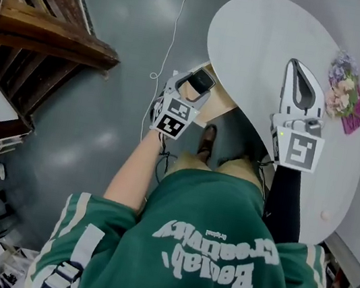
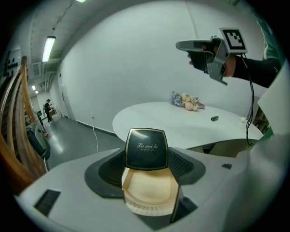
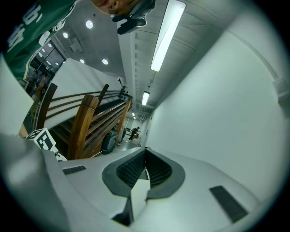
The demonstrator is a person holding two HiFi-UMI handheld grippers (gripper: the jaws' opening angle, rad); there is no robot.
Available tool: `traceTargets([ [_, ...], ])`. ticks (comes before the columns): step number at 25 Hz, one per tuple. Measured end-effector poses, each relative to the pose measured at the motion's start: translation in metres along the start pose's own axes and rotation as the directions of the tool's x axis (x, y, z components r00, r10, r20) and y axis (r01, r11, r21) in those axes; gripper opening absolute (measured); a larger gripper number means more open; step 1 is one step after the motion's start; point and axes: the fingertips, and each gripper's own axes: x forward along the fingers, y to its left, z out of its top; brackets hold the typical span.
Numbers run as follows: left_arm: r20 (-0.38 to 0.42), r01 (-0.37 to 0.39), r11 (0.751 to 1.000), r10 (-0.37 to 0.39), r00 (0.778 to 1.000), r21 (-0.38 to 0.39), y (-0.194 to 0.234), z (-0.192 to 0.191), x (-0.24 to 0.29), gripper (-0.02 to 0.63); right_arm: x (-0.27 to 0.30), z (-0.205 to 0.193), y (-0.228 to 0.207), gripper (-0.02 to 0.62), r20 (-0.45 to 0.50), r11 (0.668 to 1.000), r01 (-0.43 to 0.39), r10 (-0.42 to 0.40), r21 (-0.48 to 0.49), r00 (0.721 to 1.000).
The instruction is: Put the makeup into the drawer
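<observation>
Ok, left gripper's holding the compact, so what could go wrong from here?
1. The left gripper clamps the compact by its tan lower part only. The black lid sticks out past the jaws, so a bump could tilt it or make it slip.
2. What looks like the open drawer sits tucked under the table rim. The protruding lid could catch that edge on the way in.

The floor [image 1: 112, 60] is grey and shiny. A round white desk [image 1: 266, 38] stands by a plain white wall [image 2: 136, 59]. Brown wooden stairs [image 1: 41, 34] are on the other side. Long lights [image 3: 167, 34] glow on the ceiling. A thin cord [image 1: 175, 30] lies on the floor.
</observation>
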Motion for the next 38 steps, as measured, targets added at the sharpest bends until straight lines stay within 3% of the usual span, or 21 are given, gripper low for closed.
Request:
traceTargets([
  [6,-0.2,0.065,0.998,-0.064,0.978,-0.003,-0.016,-0.067,0.041,0.324,-0.015,-0.036,-0.007,0.009,-0.108,0.999,-0.011,0.008,-0.033,0.994],
  [10,-0.323,0.161,0.984,-0.128,0.938,0.076,-0.031,-0.096,0.071,0.324,-0.022,-0.046,-0.008,0.009,-0.132,0.999,-0.018,0.013,-0.044,0.991],
  [14,-0.413,0.267,0.944,-0.168,0.895,0.194,-0.046,-0.112,0.095,0.324,-0.033,-0.054,-0.011,0.009,-0.164,0.998,-0.012,0.003,-0.054,0.987],
  [16,-0.456,0.313,0.912,-0.167,0.874,0.266,-0.05,-0.117,0.105,0.322,-0.033,-0.048,-0.014,0.009,-0.139,0.999,0.017,-0.021,-0.028,0.99],
  [18,-0.48,0.345,0.86,-0.137,0.867,0.377,-0.052,-0.118,0.114,0.318,-0.038,-0.055,-0.019,0.009,-0.161,0.999,0.022,-0.027,-0.037,0.987],
  [19,-0.477,0.343,0.825,-0.104,0.873,0.449,-0.051,-0.117,0.119,0.193,-0.042,-0.058,-0.021,0.009,-0.175,0.999,0.022,-0.029,-0.044,0.984],
  [20,-0.47,0.34,0.785,-0.07,0.88,0.518,-0.05,-0.117,0.123,0.014,-0.044,-0.059,-0.023,0.009,-0.178,0.999,0.027,-0.035,-0.045,0.983],
  [22,-0.481,0.362,0.716,-0.043,0.876,0.597,-0.051,-0.121,0.13,0.014,-0.046,-0.059,-0.026,0.009,-0.18,0.998,0.039,-0.046,-0.045,0.983],
  [23,-0.493,0.379,0.701,-0.044,0.869,0.605,-0.052,-0.125,0.133,0.014,-0.048,-0.06,-0.028,0.009,-0.184,0.998,0.042,-0.05,-0.048,0.982],
  [24,-0.505,0.39,0.699,-0.048,0.862,0.6,-0.052,-0.129,0.135,0.014,-0.05,-0.062,-0.029,0.009,-0.188,0.998,0.044,-0.053,-0.05,0.981],
  [28,-0.553,0.41,0.74,-0.061,0.831,0.533,-0.049,-0.151,0.135,0.014,-0.055,-0.067,-0.034,0.009,-0.199,0.997,0.053,-0.062,-0.05,0.978],
  [30,-0.568,0.413,0.749,-0.061,0.821,0.518,-0.049,-0.159,0.135,0.014,-0.056,-0.069,-0.035,0.009,-0.204,0.997,0.054,-0.063,-0.048,0.977],
  [38,-0.558,0.403,0.767,-0.071,0.827,0.499,-0.05,-0.16,0.135,0.014,-0.051,-0.07,-0.029,0.009,-0.203,0.998,0.042,-0.052,-0.054,0.978],
])
